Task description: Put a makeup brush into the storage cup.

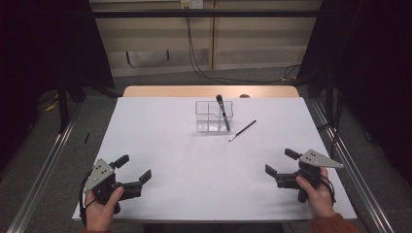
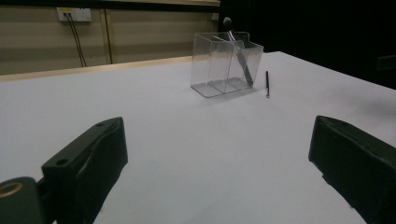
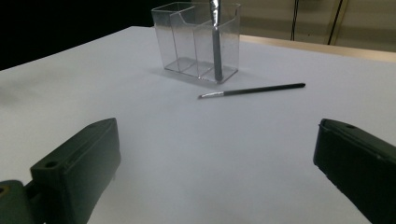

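Observation:
A clear plastic organizer (image 1: 214, 116) (image 2: 225, 63) (image 3: 198, 39) with compartments stands at the far middle of the white table (image 1: 194, 160). A dark makeup brush (image 1: 222, 111) (image 2: 238, 51) (image 3: 216, 42) leans upright in its right compartment. A thin black brush (image 1: 243, 130) (image 2: 267, 83) (image 3: 252, 90) lies flat on the table just right of the organizer. My left gripper (image 1: 133, 168) (image 2: 217, 172) rests open near the front left corner, held by a hand. At the front right, my right gripper (image 1: 280, 162) (image 3: 217, 172) is also open and empty.
A wooden table edge (image 1: 209, 91) shows behind the white sheet. Cables (image 1: 194, 53) hang down the back wall. Metal rails (image 1: 43, 165) run along both sides of the table on the floor.

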Motion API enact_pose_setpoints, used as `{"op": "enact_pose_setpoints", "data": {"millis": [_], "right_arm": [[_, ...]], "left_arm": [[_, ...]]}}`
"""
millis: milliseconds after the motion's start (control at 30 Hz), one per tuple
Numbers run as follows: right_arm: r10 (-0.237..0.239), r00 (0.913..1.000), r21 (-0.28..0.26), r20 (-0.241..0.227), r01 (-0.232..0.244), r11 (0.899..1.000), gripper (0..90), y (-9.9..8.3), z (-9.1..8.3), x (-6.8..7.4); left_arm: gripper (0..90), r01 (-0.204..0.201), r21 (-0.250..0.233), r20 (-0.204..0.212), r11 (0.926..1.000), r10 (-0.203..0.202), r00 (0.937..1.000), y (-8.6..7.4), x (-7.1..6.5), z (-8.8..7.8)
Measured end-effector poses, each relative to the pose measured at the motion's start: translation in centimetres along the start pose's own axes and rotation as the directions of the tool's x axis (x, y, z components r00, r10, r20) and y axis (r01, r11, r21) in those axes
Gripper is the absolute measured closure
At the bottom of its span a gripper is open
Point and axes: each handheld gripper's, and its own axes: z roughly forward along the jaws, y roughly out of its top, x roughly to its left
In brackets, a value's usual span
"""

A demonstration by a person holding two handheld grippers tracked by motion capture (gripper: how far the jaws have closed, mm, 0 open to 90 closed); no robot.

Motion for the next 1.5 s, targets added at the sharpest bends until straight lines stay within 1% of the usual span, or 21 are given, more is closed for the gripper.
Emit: {"op": "enact_pose_setpoints", "data": {"millis": [33, 67, 167, 267, 333, 467, 500, 600, 633, 667, 733, 800, 900, 933, 1000, 1100, 1133, 1267, 1367, 1433, 1500], "right_arm": [[0.004, 1.0, 0.006, -0.009, -0.004, 1.0, 0.4, -0.2, -0.1, 0.0], [0.009, 1.0, 0.003, -0.001, -0.009, 1.0, 0.4, -0.4, -0.3, 0.0], [0.0, 1.0, -0.01, -0.002, 0.0, 1.0, 0.4, -0.4, -0.5, 0.1], [-0.002, 1.0, -0.008, -0.003, 0.002, 1.0, 0.6, -0.4, -0.3, 0.1], [-0.004, 0.9999, -0.005, -0.01, 0.004, 1.0, 0.6, -0.4, -0.3, 0.1], [-0.026, 0.9993, -0.018, -0.026, 0.026, 1.0, 0.6, -0.3, -0.2, 0.3], [-0.025, 0.9993, -0.021, -0.026, 0.024, 0.999, 0.6, -0.2, -0.2, 0.3], [-0.024, 0.9989, -0.023, -0.039, 0.023, 0.999, 1.5, -0.1, 0.0, 0.3], [-0.026, 0.9991, -0.026, -0.034, 0.025, 0.999, 1.5, -0.1, 0.2, 0.3], [-0.032, 0.9989, -0.027, -0.034, 0.032, 0.999, 1.2, 0.0, 0.2, 0.3], [-0.035, 0.9987, -0.036, -0.038, 0.034, 0.999, 1.3, 0.2, 0.5, 0.3], [-0.043, 0.9982, -0.05, -0.042, 0.041, 0.998, 1.0, 0.5, 0.7, 0.4], [-0.056, 0.9976, -0.048, -0.041, 0.054, 0.997, 0.9, 0.7, 1.1, 0.4], [-0.057, 0.9972, -0.046, -0.049, 0.055, 0.997, 0.8, 0.8, 1.3, 0.4], [-0.063, 0.9969, -0.038, -0.047, 0.061, 0.997, 1.0, 0.8, 1.5, 0.3], [-0.054, 0.9969, -0.027, -0.057, 0.053, 0.998, 1.1, 1.0, 1.7, 0.1], [-0.066, 0.9962, -0.024, -0.056, 0.065, 0.998, 1.0, 1.1, 1.7, 0.1], [-0.069, 0.9952, -0.011, -0.07, 0.069, 0.998, 0.6, 1.6, 2.1, -0.1], [-0.083, 0.9943, 0.018, -0.067, 0.084, 0.996, 1.1, 2.1, 2.6, -0.4], [-0.082, 0.9938, 0.023, -0.076, 0.084, 0.996, 1.5, 2.4, 3.2, -0.7], [-0.082, 0.9942, 0.031, -0.069, 0.085, 0.996, 2.1, 2.5, 3.6, -0.9]], "left_arm": [[4.4, -0.008, 0.002, 0.003, 1.0, 0.008, 1.0, 0.0, 0.0, 0.0], [4.2, -0.005, -0.001, 0.004, 1.0, 0.005, 1.0, 0.0, 0.0, 0.0], [4.2, -0.008, 0.0, 0.013, 1.0, 0.008, 0.9999, 0.1, 0.1, 0.1], [4.2, -0.012, 0.002, 0.017, 0.9999, 0.012, 0.9998, 0.0, 0.0, 0.2], [4.3, 0.003, -0.001, 0.022, 1.0, -0.003, 0.9997, 0.0, 0.0, 0.2], [4.3, 0.005, 0.005, 0.023, 1.0, -0.005, 0.9997, -0.1, 0.1, 0.3], [4.3, 0.0, 0.005, 0.019, 1.0, 0.0, 0.9998, -0.1, 0.1, 0.2], [4.2, 0.008, 0.001, 0.021, 1.0, -0.008, 0.9997, -0.1, 0.2, 0.2], [4.2, 0.003, 0.004, 0.021, 1.0, -0.003, 0.9998, -0.1, 0.2, 0.2], [4.2, 0.009, 0.004, 0.02, 1.0, -0.009, 0.9997, -0.1, 0.2, 0.3], [4.3, 0.006, 0.007, 0.012, 1.0, -0.006, 0.9999, -0.1, 0.2, 0.3], [5.2, 0.015, 0.006, 0.004, 0.9999, -0.015, 0.9999, -0.1, 0.2, 0.3], [5.1, 0.015, -0.004, 0.002, 0.9999, -0.015, 0.9999, 0.0, 0.1, 0.1], [5.1, 0.017, -0.004, 0.002, 0.9999, -0.017, 0.9999, 0.0, 0.1, 0.1], [5.0, 0.015, -0.006, 0.006, 0.9999, -0.015, 0.9999, 0.0, 0.1, 0.1], [4.8, 0.003, -0.006, 0.01, 1.0, -0.003, 0.9999, 0.1, -0.1, 0.2], [4.8, 0.005, -0.007, 0.011, 1.0, -0.005, 0.9999, 0.1, -0.1, 0.2], [4.5, -0.001, 0.0, 0.013, 1.0, 0.001, 0.9999, 0.1, -0.1, 0.2], [4.5, -0.003, 0.0, 0.014, 1.0, 0.003, 0.9999, 0.1, -0.1, 0.2], [4.5, -0.002, -0.011, 0.013, 0.9999, 0.002, 0.9999, 0.2, -0.1, 0.1], [4.4, -0.002, -0.014, 0.016, 0.9999, 0.002, 0.9999, 0.2, -0.2, 0.1]]}}
